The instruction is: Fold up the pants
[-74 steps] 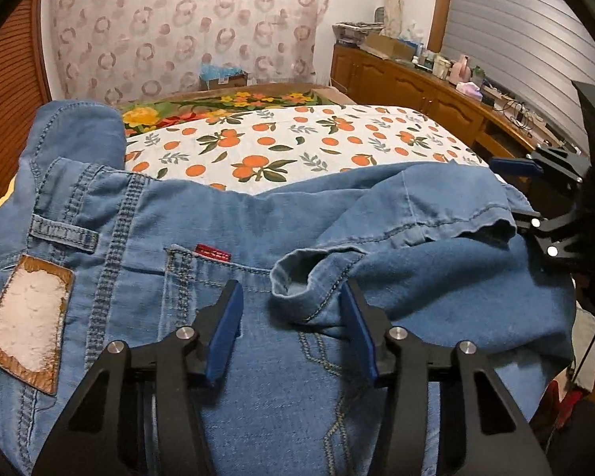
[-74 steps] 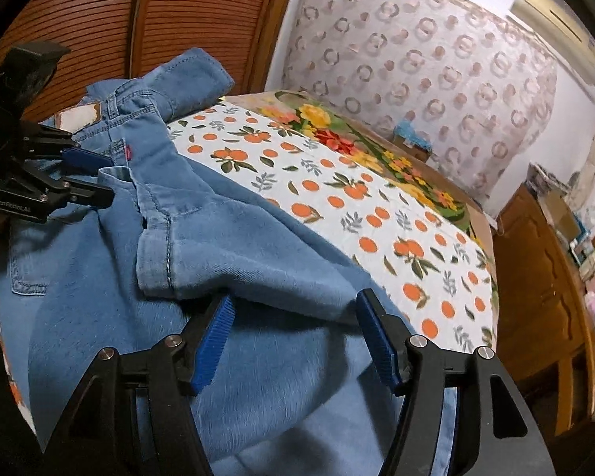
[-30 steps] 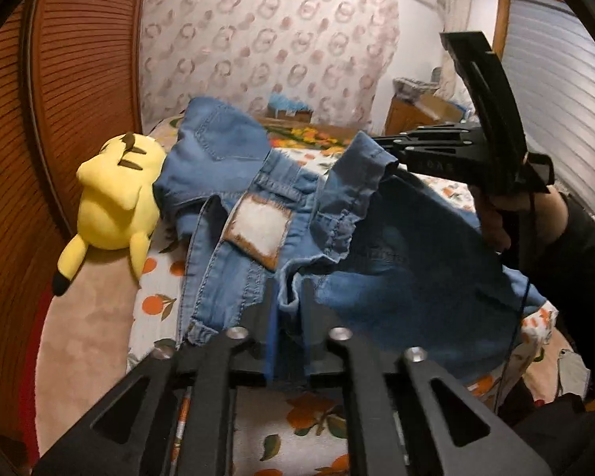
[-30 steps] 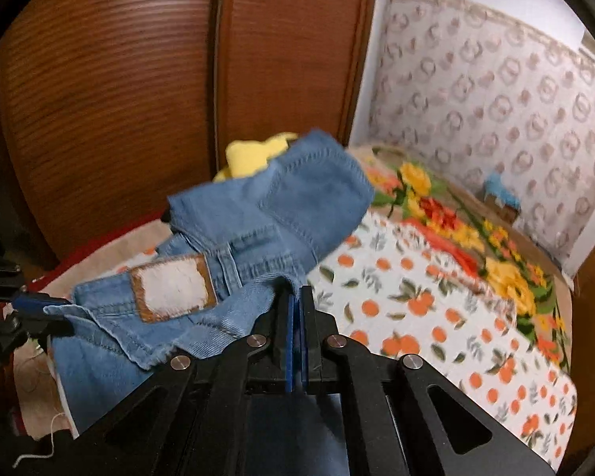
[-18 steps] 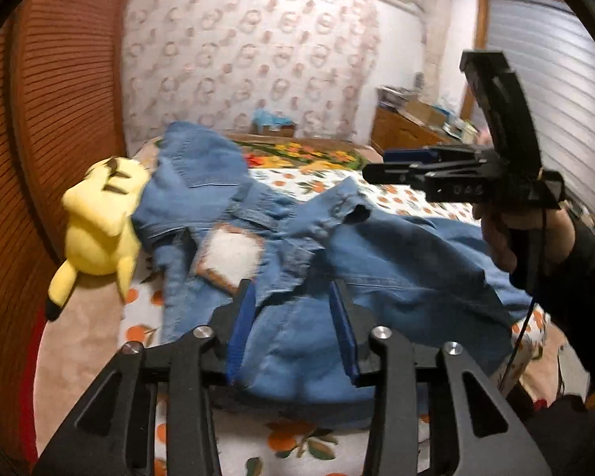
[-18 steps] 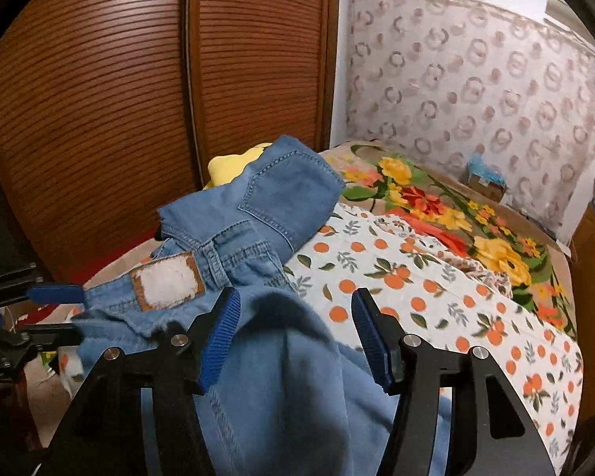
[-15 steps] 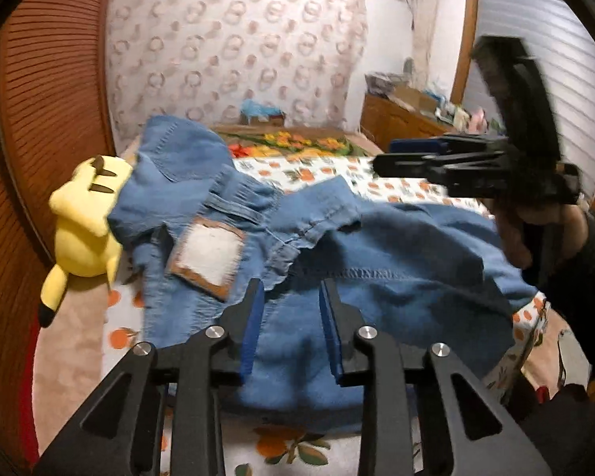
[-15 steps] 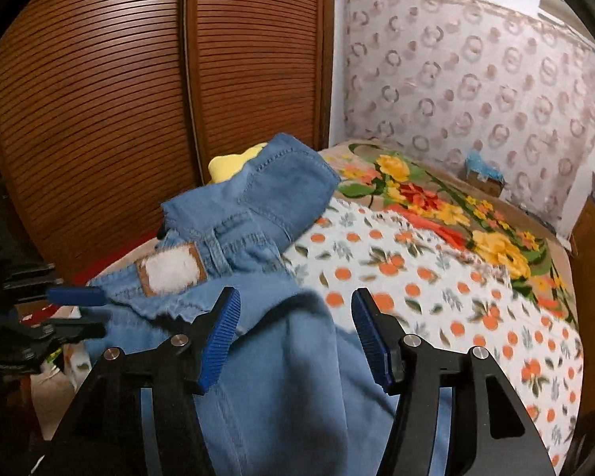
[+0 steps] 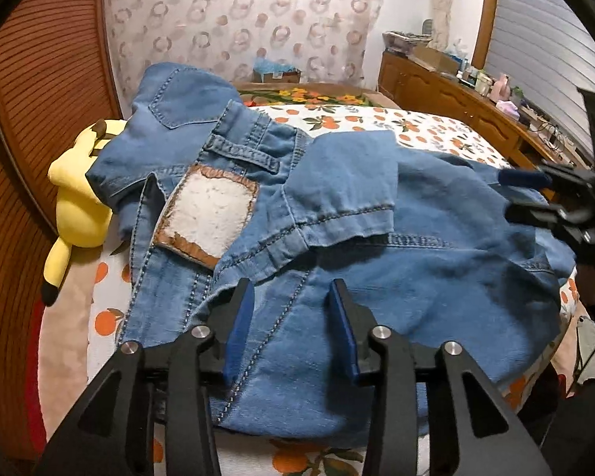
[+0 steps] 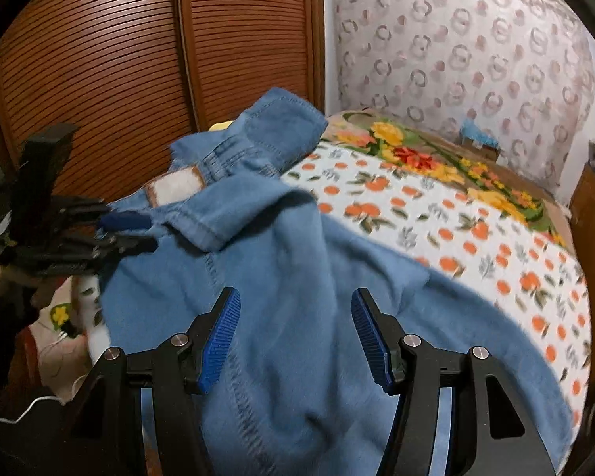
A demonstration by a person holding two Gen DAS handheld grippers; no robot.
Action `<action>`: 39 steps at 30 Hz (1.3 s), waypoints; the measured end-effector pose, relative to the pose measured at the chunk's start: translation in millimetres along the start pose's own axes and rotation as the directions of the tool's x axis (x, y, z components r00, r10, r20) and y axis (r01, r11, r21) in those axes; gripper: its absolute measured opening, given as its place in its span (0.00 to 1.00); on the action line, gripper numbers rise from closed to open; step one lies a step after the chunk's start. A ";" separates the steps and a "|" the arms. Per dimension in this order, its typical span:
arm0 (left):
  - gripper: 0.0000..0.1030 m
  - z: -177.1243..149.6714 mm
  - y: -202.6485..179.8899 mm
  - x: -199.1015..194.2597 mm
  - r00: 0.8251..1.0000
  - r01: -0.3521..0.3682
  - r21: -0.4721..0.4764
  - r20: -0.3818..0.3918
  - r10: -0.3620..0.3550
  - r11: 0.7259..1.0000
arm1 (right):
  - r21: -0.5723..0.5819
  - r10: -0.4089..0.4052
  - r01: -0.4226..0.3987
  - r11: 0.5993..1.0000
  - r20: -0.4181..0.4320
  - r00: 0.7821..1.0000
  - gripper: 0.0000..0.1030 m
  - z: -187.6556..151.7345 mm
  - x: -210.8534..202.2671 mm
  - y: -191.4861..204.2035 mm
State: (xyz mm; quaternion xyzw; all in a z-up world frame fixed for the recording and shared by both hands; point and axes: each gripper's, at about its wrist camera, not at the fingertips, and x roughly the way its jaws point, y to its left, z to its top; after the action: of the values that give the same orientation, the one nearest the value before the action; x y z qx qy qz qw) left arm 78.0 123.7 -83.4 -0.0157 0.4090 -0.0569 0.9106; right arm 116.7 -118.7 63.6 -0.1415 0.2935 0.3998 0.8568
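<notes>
Jeans (image 9: 436,246) lay bunched on the orange-print bedspread (image 9: 416,127), directly ahead of and under both sets of fingers. Left gripper (image 9: 291,317) was spread, pads hovering over denim with a seam running between them, nothing pinched. Right gripper (image 10: 295,331) was spread wider, also over bare denim, holding nothing. The key relation: the turned-over hem flap (image 9: 345,206) sat just ahead of the left fingers and slightly to their right; from the right gripper it lay ahead and to the left, further off. So the left one looked nearer to that edge. Long axis of the pile ran roughly across both grippers, waistband end to the left fingers' left, looser leg fabric toward the right gripper. Left view showed the waistband patch (image 9: 208,214), belt loop and a yellow plush toy (image 9: 79,202) beyond the waistband; right view hid most of the toy but showed the leg fabric trailing off toward the bed's near edge, blurred.
</notes>
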 end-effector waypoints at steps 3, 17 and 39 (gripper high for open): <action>0.42 0.3 -0.2 0.4 1.000 -0.009 -0.004 0.000 0.009 1.000 | 0.005 0.024 -0.024 1.000 -0.006 1.000 0.59 -6.3 -3.8 4.0; 0.44 -11.0 15.4 -9.9 1.000 0.000 -0.039 0.022 0.001 0.999 | -0.095 0.070 -0.081 0.992 -0.116 0.991 0.59 47.8 65.7 14.4; 0.44 -13.6 20.1 -11.6 0.999 0.029 -0.037 0.046 -0.027 0.999 | -0.232 0.100 -0.103 0.967 -0.023 0.995 0.02 119.4 125.8 46.2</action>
State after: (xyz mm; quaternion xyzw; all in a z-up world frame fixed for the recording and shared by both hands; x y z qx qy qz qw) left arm 62.0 145.2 -85.4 -0.0398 0.3891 -0.0616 0.9183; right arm 191.6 43.6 79.8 -0.2281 0.2559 0.4740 0.8111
